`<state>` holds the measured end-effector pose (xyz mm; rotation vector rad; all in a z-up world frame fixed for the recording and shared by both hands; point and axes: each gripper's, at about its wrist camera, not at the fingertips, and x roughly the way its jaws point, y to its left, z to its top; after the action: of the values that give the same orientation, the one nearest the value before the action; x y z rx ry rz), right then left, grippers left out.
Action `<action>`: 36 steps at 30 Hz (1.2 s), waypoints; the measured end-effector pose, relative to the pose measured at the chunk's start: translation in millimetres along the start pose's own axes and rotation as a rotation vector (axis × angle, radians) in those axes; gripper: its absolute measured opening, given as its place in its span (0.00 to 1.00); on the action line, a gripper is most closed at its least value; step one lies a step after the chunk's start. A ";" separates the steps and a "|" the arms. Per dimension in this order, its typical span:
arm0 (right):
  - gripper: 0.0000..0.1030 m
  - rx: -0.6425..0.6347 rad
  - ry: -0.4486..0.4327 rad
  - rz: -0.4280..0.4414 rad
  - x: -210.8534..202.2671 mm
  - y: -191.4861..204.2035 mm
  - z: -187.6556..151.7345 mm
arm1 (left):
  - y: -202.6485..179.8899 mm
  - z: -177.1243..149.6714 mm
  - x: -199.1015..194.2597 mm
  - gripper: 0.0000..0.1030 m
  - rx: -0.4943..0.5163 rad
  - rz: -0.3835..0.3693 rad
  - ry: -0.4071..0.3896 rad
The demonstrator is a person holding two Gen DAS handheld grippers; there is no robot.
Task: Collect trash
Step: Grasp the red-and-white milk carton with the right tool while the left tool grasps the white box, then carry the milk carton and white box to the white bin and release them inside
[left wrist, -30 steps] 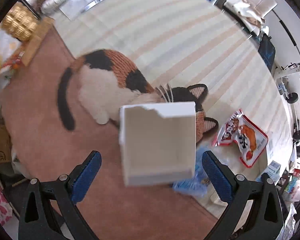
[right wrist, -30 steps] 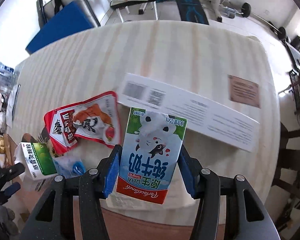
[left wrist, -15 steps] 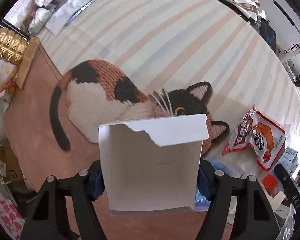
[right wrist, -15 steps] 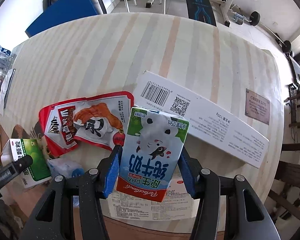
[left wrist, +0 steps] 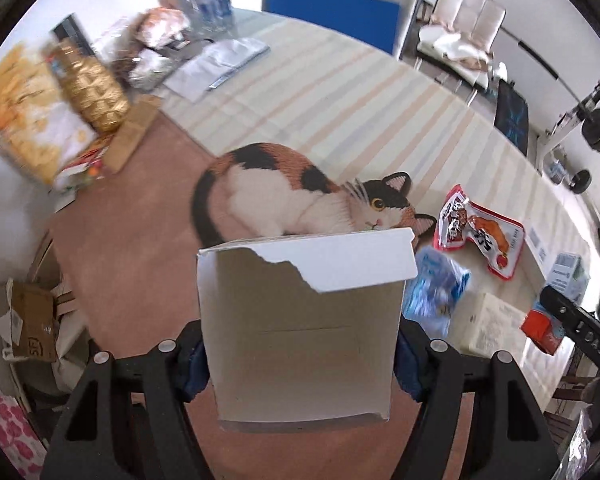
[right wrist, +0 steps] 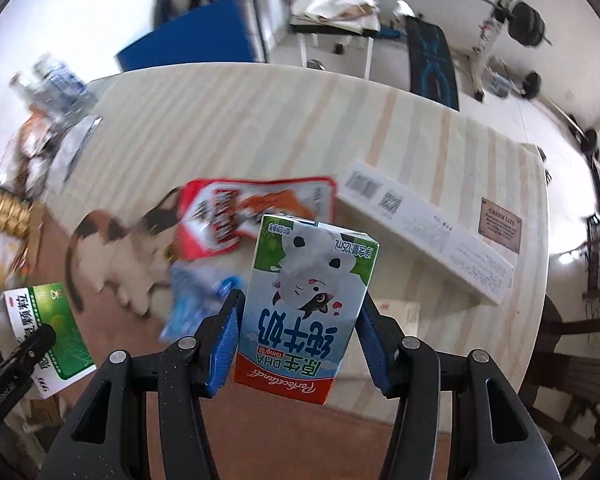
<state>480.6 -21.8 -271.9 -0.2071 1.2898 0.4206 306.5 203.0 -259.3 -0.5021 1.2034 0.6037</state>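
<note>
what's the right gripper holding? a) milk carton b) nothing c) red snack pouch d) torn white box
a: the right gripper is shut on the milk carton, its blue pads pressing both sides; the torn white box is in the left gripper, and the red snack pouch lies on the table.

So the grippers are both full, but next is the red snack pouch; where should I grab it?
Probably pinch the red pouch at its torn top corner, which lifts slightly off the table. Come from the cat mat side; the rest lies flat, offering little to pinch.
</note>
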 end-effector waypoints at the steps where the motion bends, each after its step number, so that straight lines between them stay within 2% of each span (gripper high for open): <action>1: 0.55 -0.011 -0.003 0.008 -5.1 6.1 -7.2 | 9.8 -10.0 -11.3 0.68 -0.006 -0.001 -0.018; 6: 0.55 -0.092 -0.001 0.054 -34.6 56.4 -64.2 | 53.2 -51.7 -49.8 0.68 -0.041 -0.012 -0.075; 12: 0.55 -0.182 0.037 0.116 -55.5 118.0 -149.0 | 121.3 -119.6 -84.4 0.68 -0.067 0.030 -0.126; 16: 0.55 -0.243 0.082 0.151 -57.9 158.0 -219.4 | 171.4 -170.0 -89.6 0.68 -0.116 0.029 -0.109; 20: 0.55 -0.294 0.143 0.189 -48.1 193.9 -288.6 | 221.3 -229.9 -73.5 0.68 -0.182 0.026 -0.053; 24: 0.55 -0.371 0.272 0.218 -4.0 228.4 -359.8 | 266.3 -287.2 -29.4 0.68 -0.277 0.018 0.061; 27: 0.55 -0.425 0.345 0.203 37.7 244.5 -398.0 | 296.1 -328.3 20.0 0.68 -0.361 0.004 0.153; 33: 0.55 -0.532 0.451 0.155 163.1 268.6 -462.3 | 336.6 -392.7 147.1 0.71 -0.509 -0.056 0.302; 36: 0.55 -0.562 0.489 0.155 229.5 275.9 -488.2 | 350.6 -420.6 218.3 0.74 -0.567 -0.090 0.343</action>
<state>-16.0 86.0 -601.9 -0.7202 1.6464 0.9036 -171.7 224.5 -603.2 -1.1697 1.3171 0.8050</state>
